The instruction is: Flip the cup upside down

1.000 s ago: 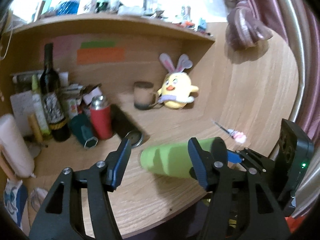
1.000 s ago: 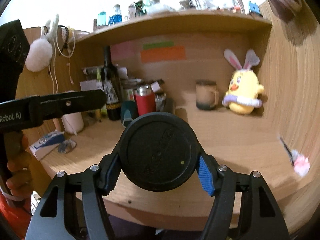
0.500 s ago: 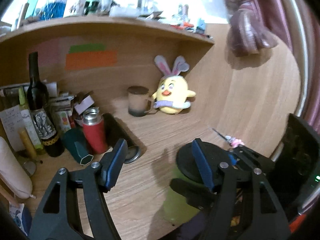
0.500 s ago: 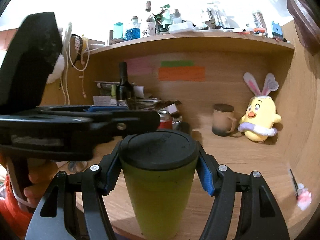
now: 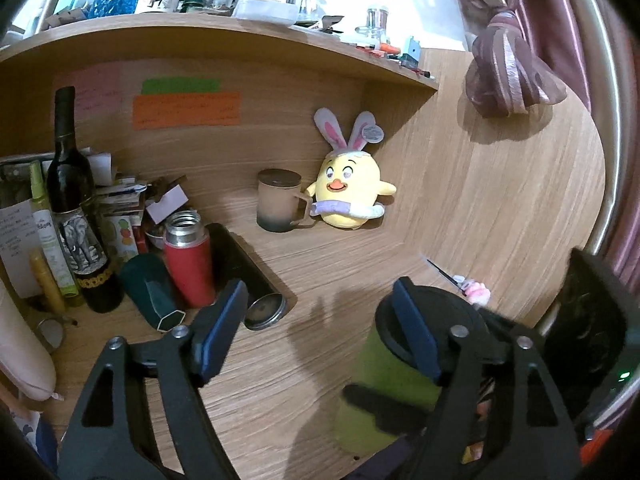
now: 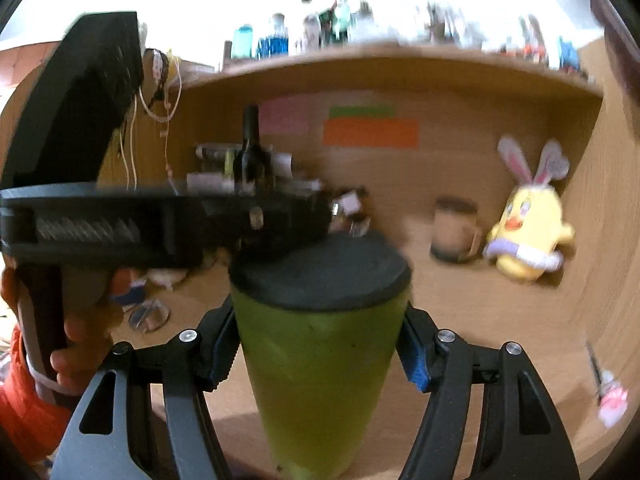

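A lime-green cup (image 6: pixel 320 376) with a black lid on top stands upright on the wooden desk, wide end up. My right gripper (image 6: pixel 316 356) is shut on the green cup around its upper half. In the left wrist view the cup (image 5: pixel 384 384) sits at lower right, partly behind the right finger. My left gripper (image 5: pixel 320 340) is open and empty, to the left of the cup and above the desk. It crosses the right wrist view (image 6: pixel 168 224) just left of the lid.
A brown mug (image 5: pixel 280 200) and a yellow plush chick (image 5: pixel 348 188) stand at the back. A wine bottle (image 5: pixel 76 208), red flask (image 5: pixel 188 256), dark green cup (image 5: pixel 152 292) and black cylinder (image 5: pixel 248 276) crowd the left. A pink-tipped pen (image 5: pixel 464 284) lies right.
My right gripper has turned the green cup from lying horizontal, lid toward the camera, to upright with the lid on top, and lowered it toward the desk. My left gripper stayed open.
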`<action>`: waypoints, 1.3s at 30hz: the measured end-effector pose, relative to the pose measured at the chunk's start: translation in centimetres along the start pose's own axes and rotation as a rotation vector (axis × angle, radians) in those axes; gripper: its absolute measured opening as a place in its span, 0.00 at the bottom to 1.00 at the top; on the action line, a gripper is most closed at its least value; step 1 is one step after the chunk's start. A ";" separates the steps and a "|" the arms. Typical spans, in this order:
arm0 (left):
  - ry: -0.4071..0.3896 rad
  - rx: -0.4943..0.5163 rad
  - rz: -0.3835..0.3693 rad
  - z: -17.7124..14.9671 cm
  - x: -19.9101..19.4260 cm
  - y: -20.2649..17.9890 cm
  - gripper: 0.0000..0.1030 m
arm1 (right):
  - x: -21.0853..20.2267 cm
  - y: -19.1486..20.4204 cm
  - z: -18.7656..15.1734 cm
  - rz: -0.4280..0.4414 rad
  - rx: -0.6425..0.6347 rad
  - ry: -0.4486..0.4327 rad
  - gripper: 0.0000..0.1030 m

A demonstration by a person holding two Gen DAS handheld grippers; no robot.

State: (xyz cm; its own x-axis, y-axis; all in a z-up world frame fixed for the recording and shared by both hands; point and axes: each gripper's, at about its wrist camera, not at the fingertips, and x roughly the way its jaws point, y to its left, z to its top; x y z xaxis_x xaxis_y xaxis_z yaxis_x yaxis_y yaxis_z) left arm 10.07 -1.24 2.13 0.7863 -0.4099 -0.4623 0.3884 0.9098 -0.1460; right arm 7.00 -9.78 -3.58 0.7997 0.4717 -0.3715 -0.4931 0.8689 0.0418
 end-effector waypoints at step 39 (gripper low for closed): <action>-0.213 -0.009 0.423 -6.0 -9.6 -6.0 1.00 | -12.1 -3.1 -0.1 -0.143 0.085 -0.165 1.00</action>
State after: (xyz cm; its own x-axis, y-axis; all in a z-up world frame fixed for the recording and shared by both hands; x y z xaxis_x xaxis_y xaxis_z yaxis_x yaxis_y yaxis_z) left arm -2.75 -2.37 2.19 0.9559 -0.0063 -0.2937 0.0092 0.9999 0.0087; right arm -1.19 -18.22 0.76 0.9078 0.3554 -0.2226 -0.3462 0.9347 0.0801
